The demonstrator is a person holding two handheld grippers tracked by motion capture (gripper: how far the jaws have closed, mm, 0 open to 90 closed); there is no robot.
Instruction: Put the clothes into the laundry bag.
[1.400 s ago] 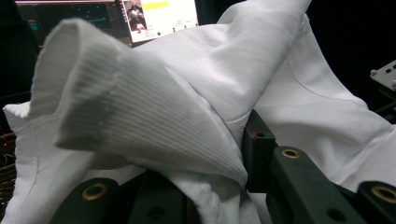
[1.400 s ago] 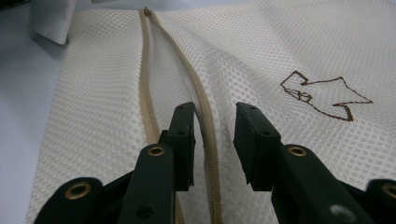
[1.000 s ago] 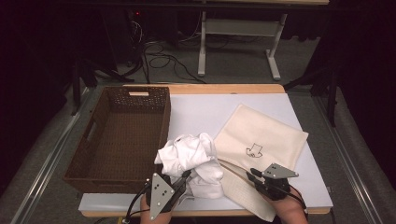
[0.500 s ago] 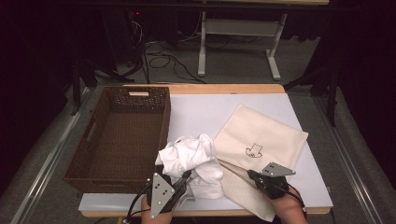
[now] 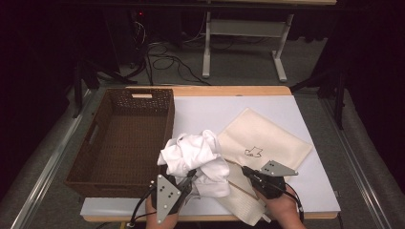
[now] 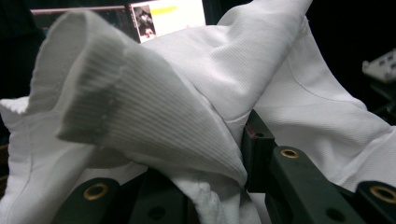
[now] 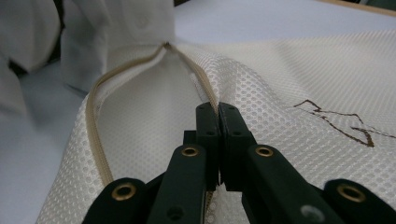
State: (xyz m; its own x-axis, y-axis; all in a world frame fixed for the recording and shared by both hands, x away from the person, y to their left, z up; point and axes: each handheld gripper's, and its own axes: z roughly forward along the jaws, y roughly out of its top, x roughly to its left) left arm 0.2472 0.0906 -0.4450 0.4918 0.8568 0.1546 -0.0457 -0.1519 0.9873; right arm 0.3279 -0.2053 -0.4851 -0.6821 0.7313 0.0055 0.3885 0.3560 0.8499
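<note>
Left claw (image 5: 184, 183) is clamped on the bunched white shirt (image 5: 196, 160), lifting it at the desk's (image 5: 215, 114) near edge, beside the wicker basket (image 5: 125, 138). Right claw (image 7: 218, 114) is pinched tight on the zipper edge of the mesh bag (image 7: 289, 79), its mouth gaping open.

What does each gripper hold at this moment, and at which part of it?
The left gripper is shut on a ribbed fold of the white garment. The right gripper is shut on the upper edge of the mesh bag opening, beside its zipper.
</note>
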